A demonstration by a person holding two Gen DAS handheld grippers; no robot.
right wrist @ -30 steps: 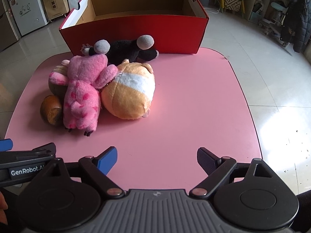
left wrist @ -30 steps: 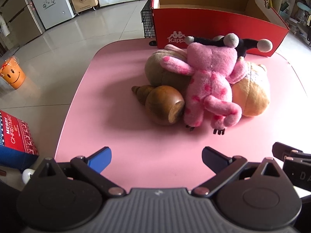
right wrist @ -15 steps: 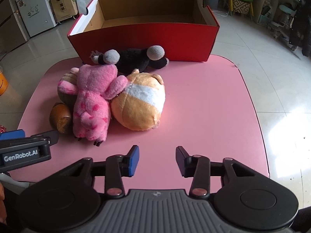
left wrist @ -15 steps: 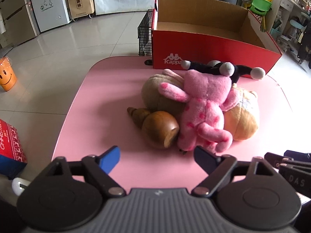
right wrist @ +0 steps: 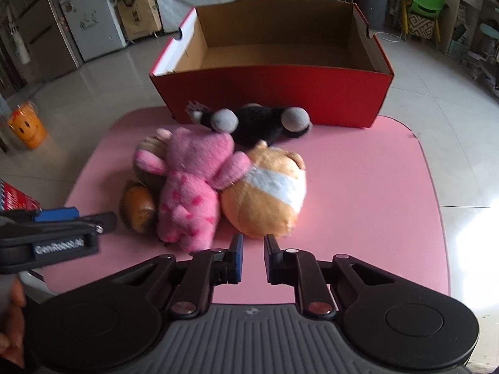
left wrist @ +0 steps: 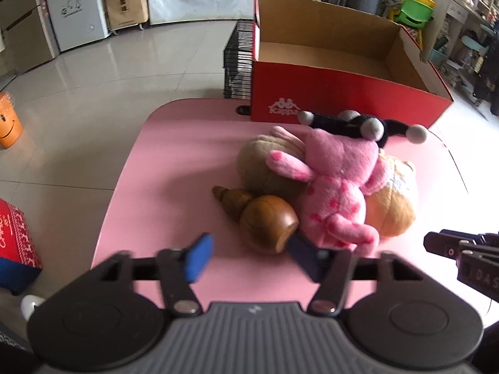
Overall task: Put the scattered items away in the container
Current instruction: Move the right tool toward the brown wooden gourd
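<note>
Left tool (left wrist: pixel 249 257): jaws wide, empty, just short of brown snail toy (left wrist: pixel 265 222). Pink plush (right wrist: pixel 193 187) lies mid-heap on pink surface (right wrist: pixel 358 187), orange plush (right wrist: pixel 268 196) beside it. Red box (right wrist: pixel 280 90) behind. Right tool (right wrist: pixel 253 257): jaws narrow, empty.

A red cardboard shoebox (right wrist: pixel 271 93), lidless and empty, is set at the far edge of the pink table, white logo on its left end. Just in front, a black plush with grey pom-pom ends (right wrist: pixel 255 123) is laid on its side. A pink spotted plush (right wrist: pixel 193 184) is draped face down over a brown plush (left wrist: pixel 262 171) and against an orange-and-white round plush (right wrist: pixel 268 193). A brown snail-shell plush (left wrist: pixel 265 221) is seen touching the pile's near left side.
</note>
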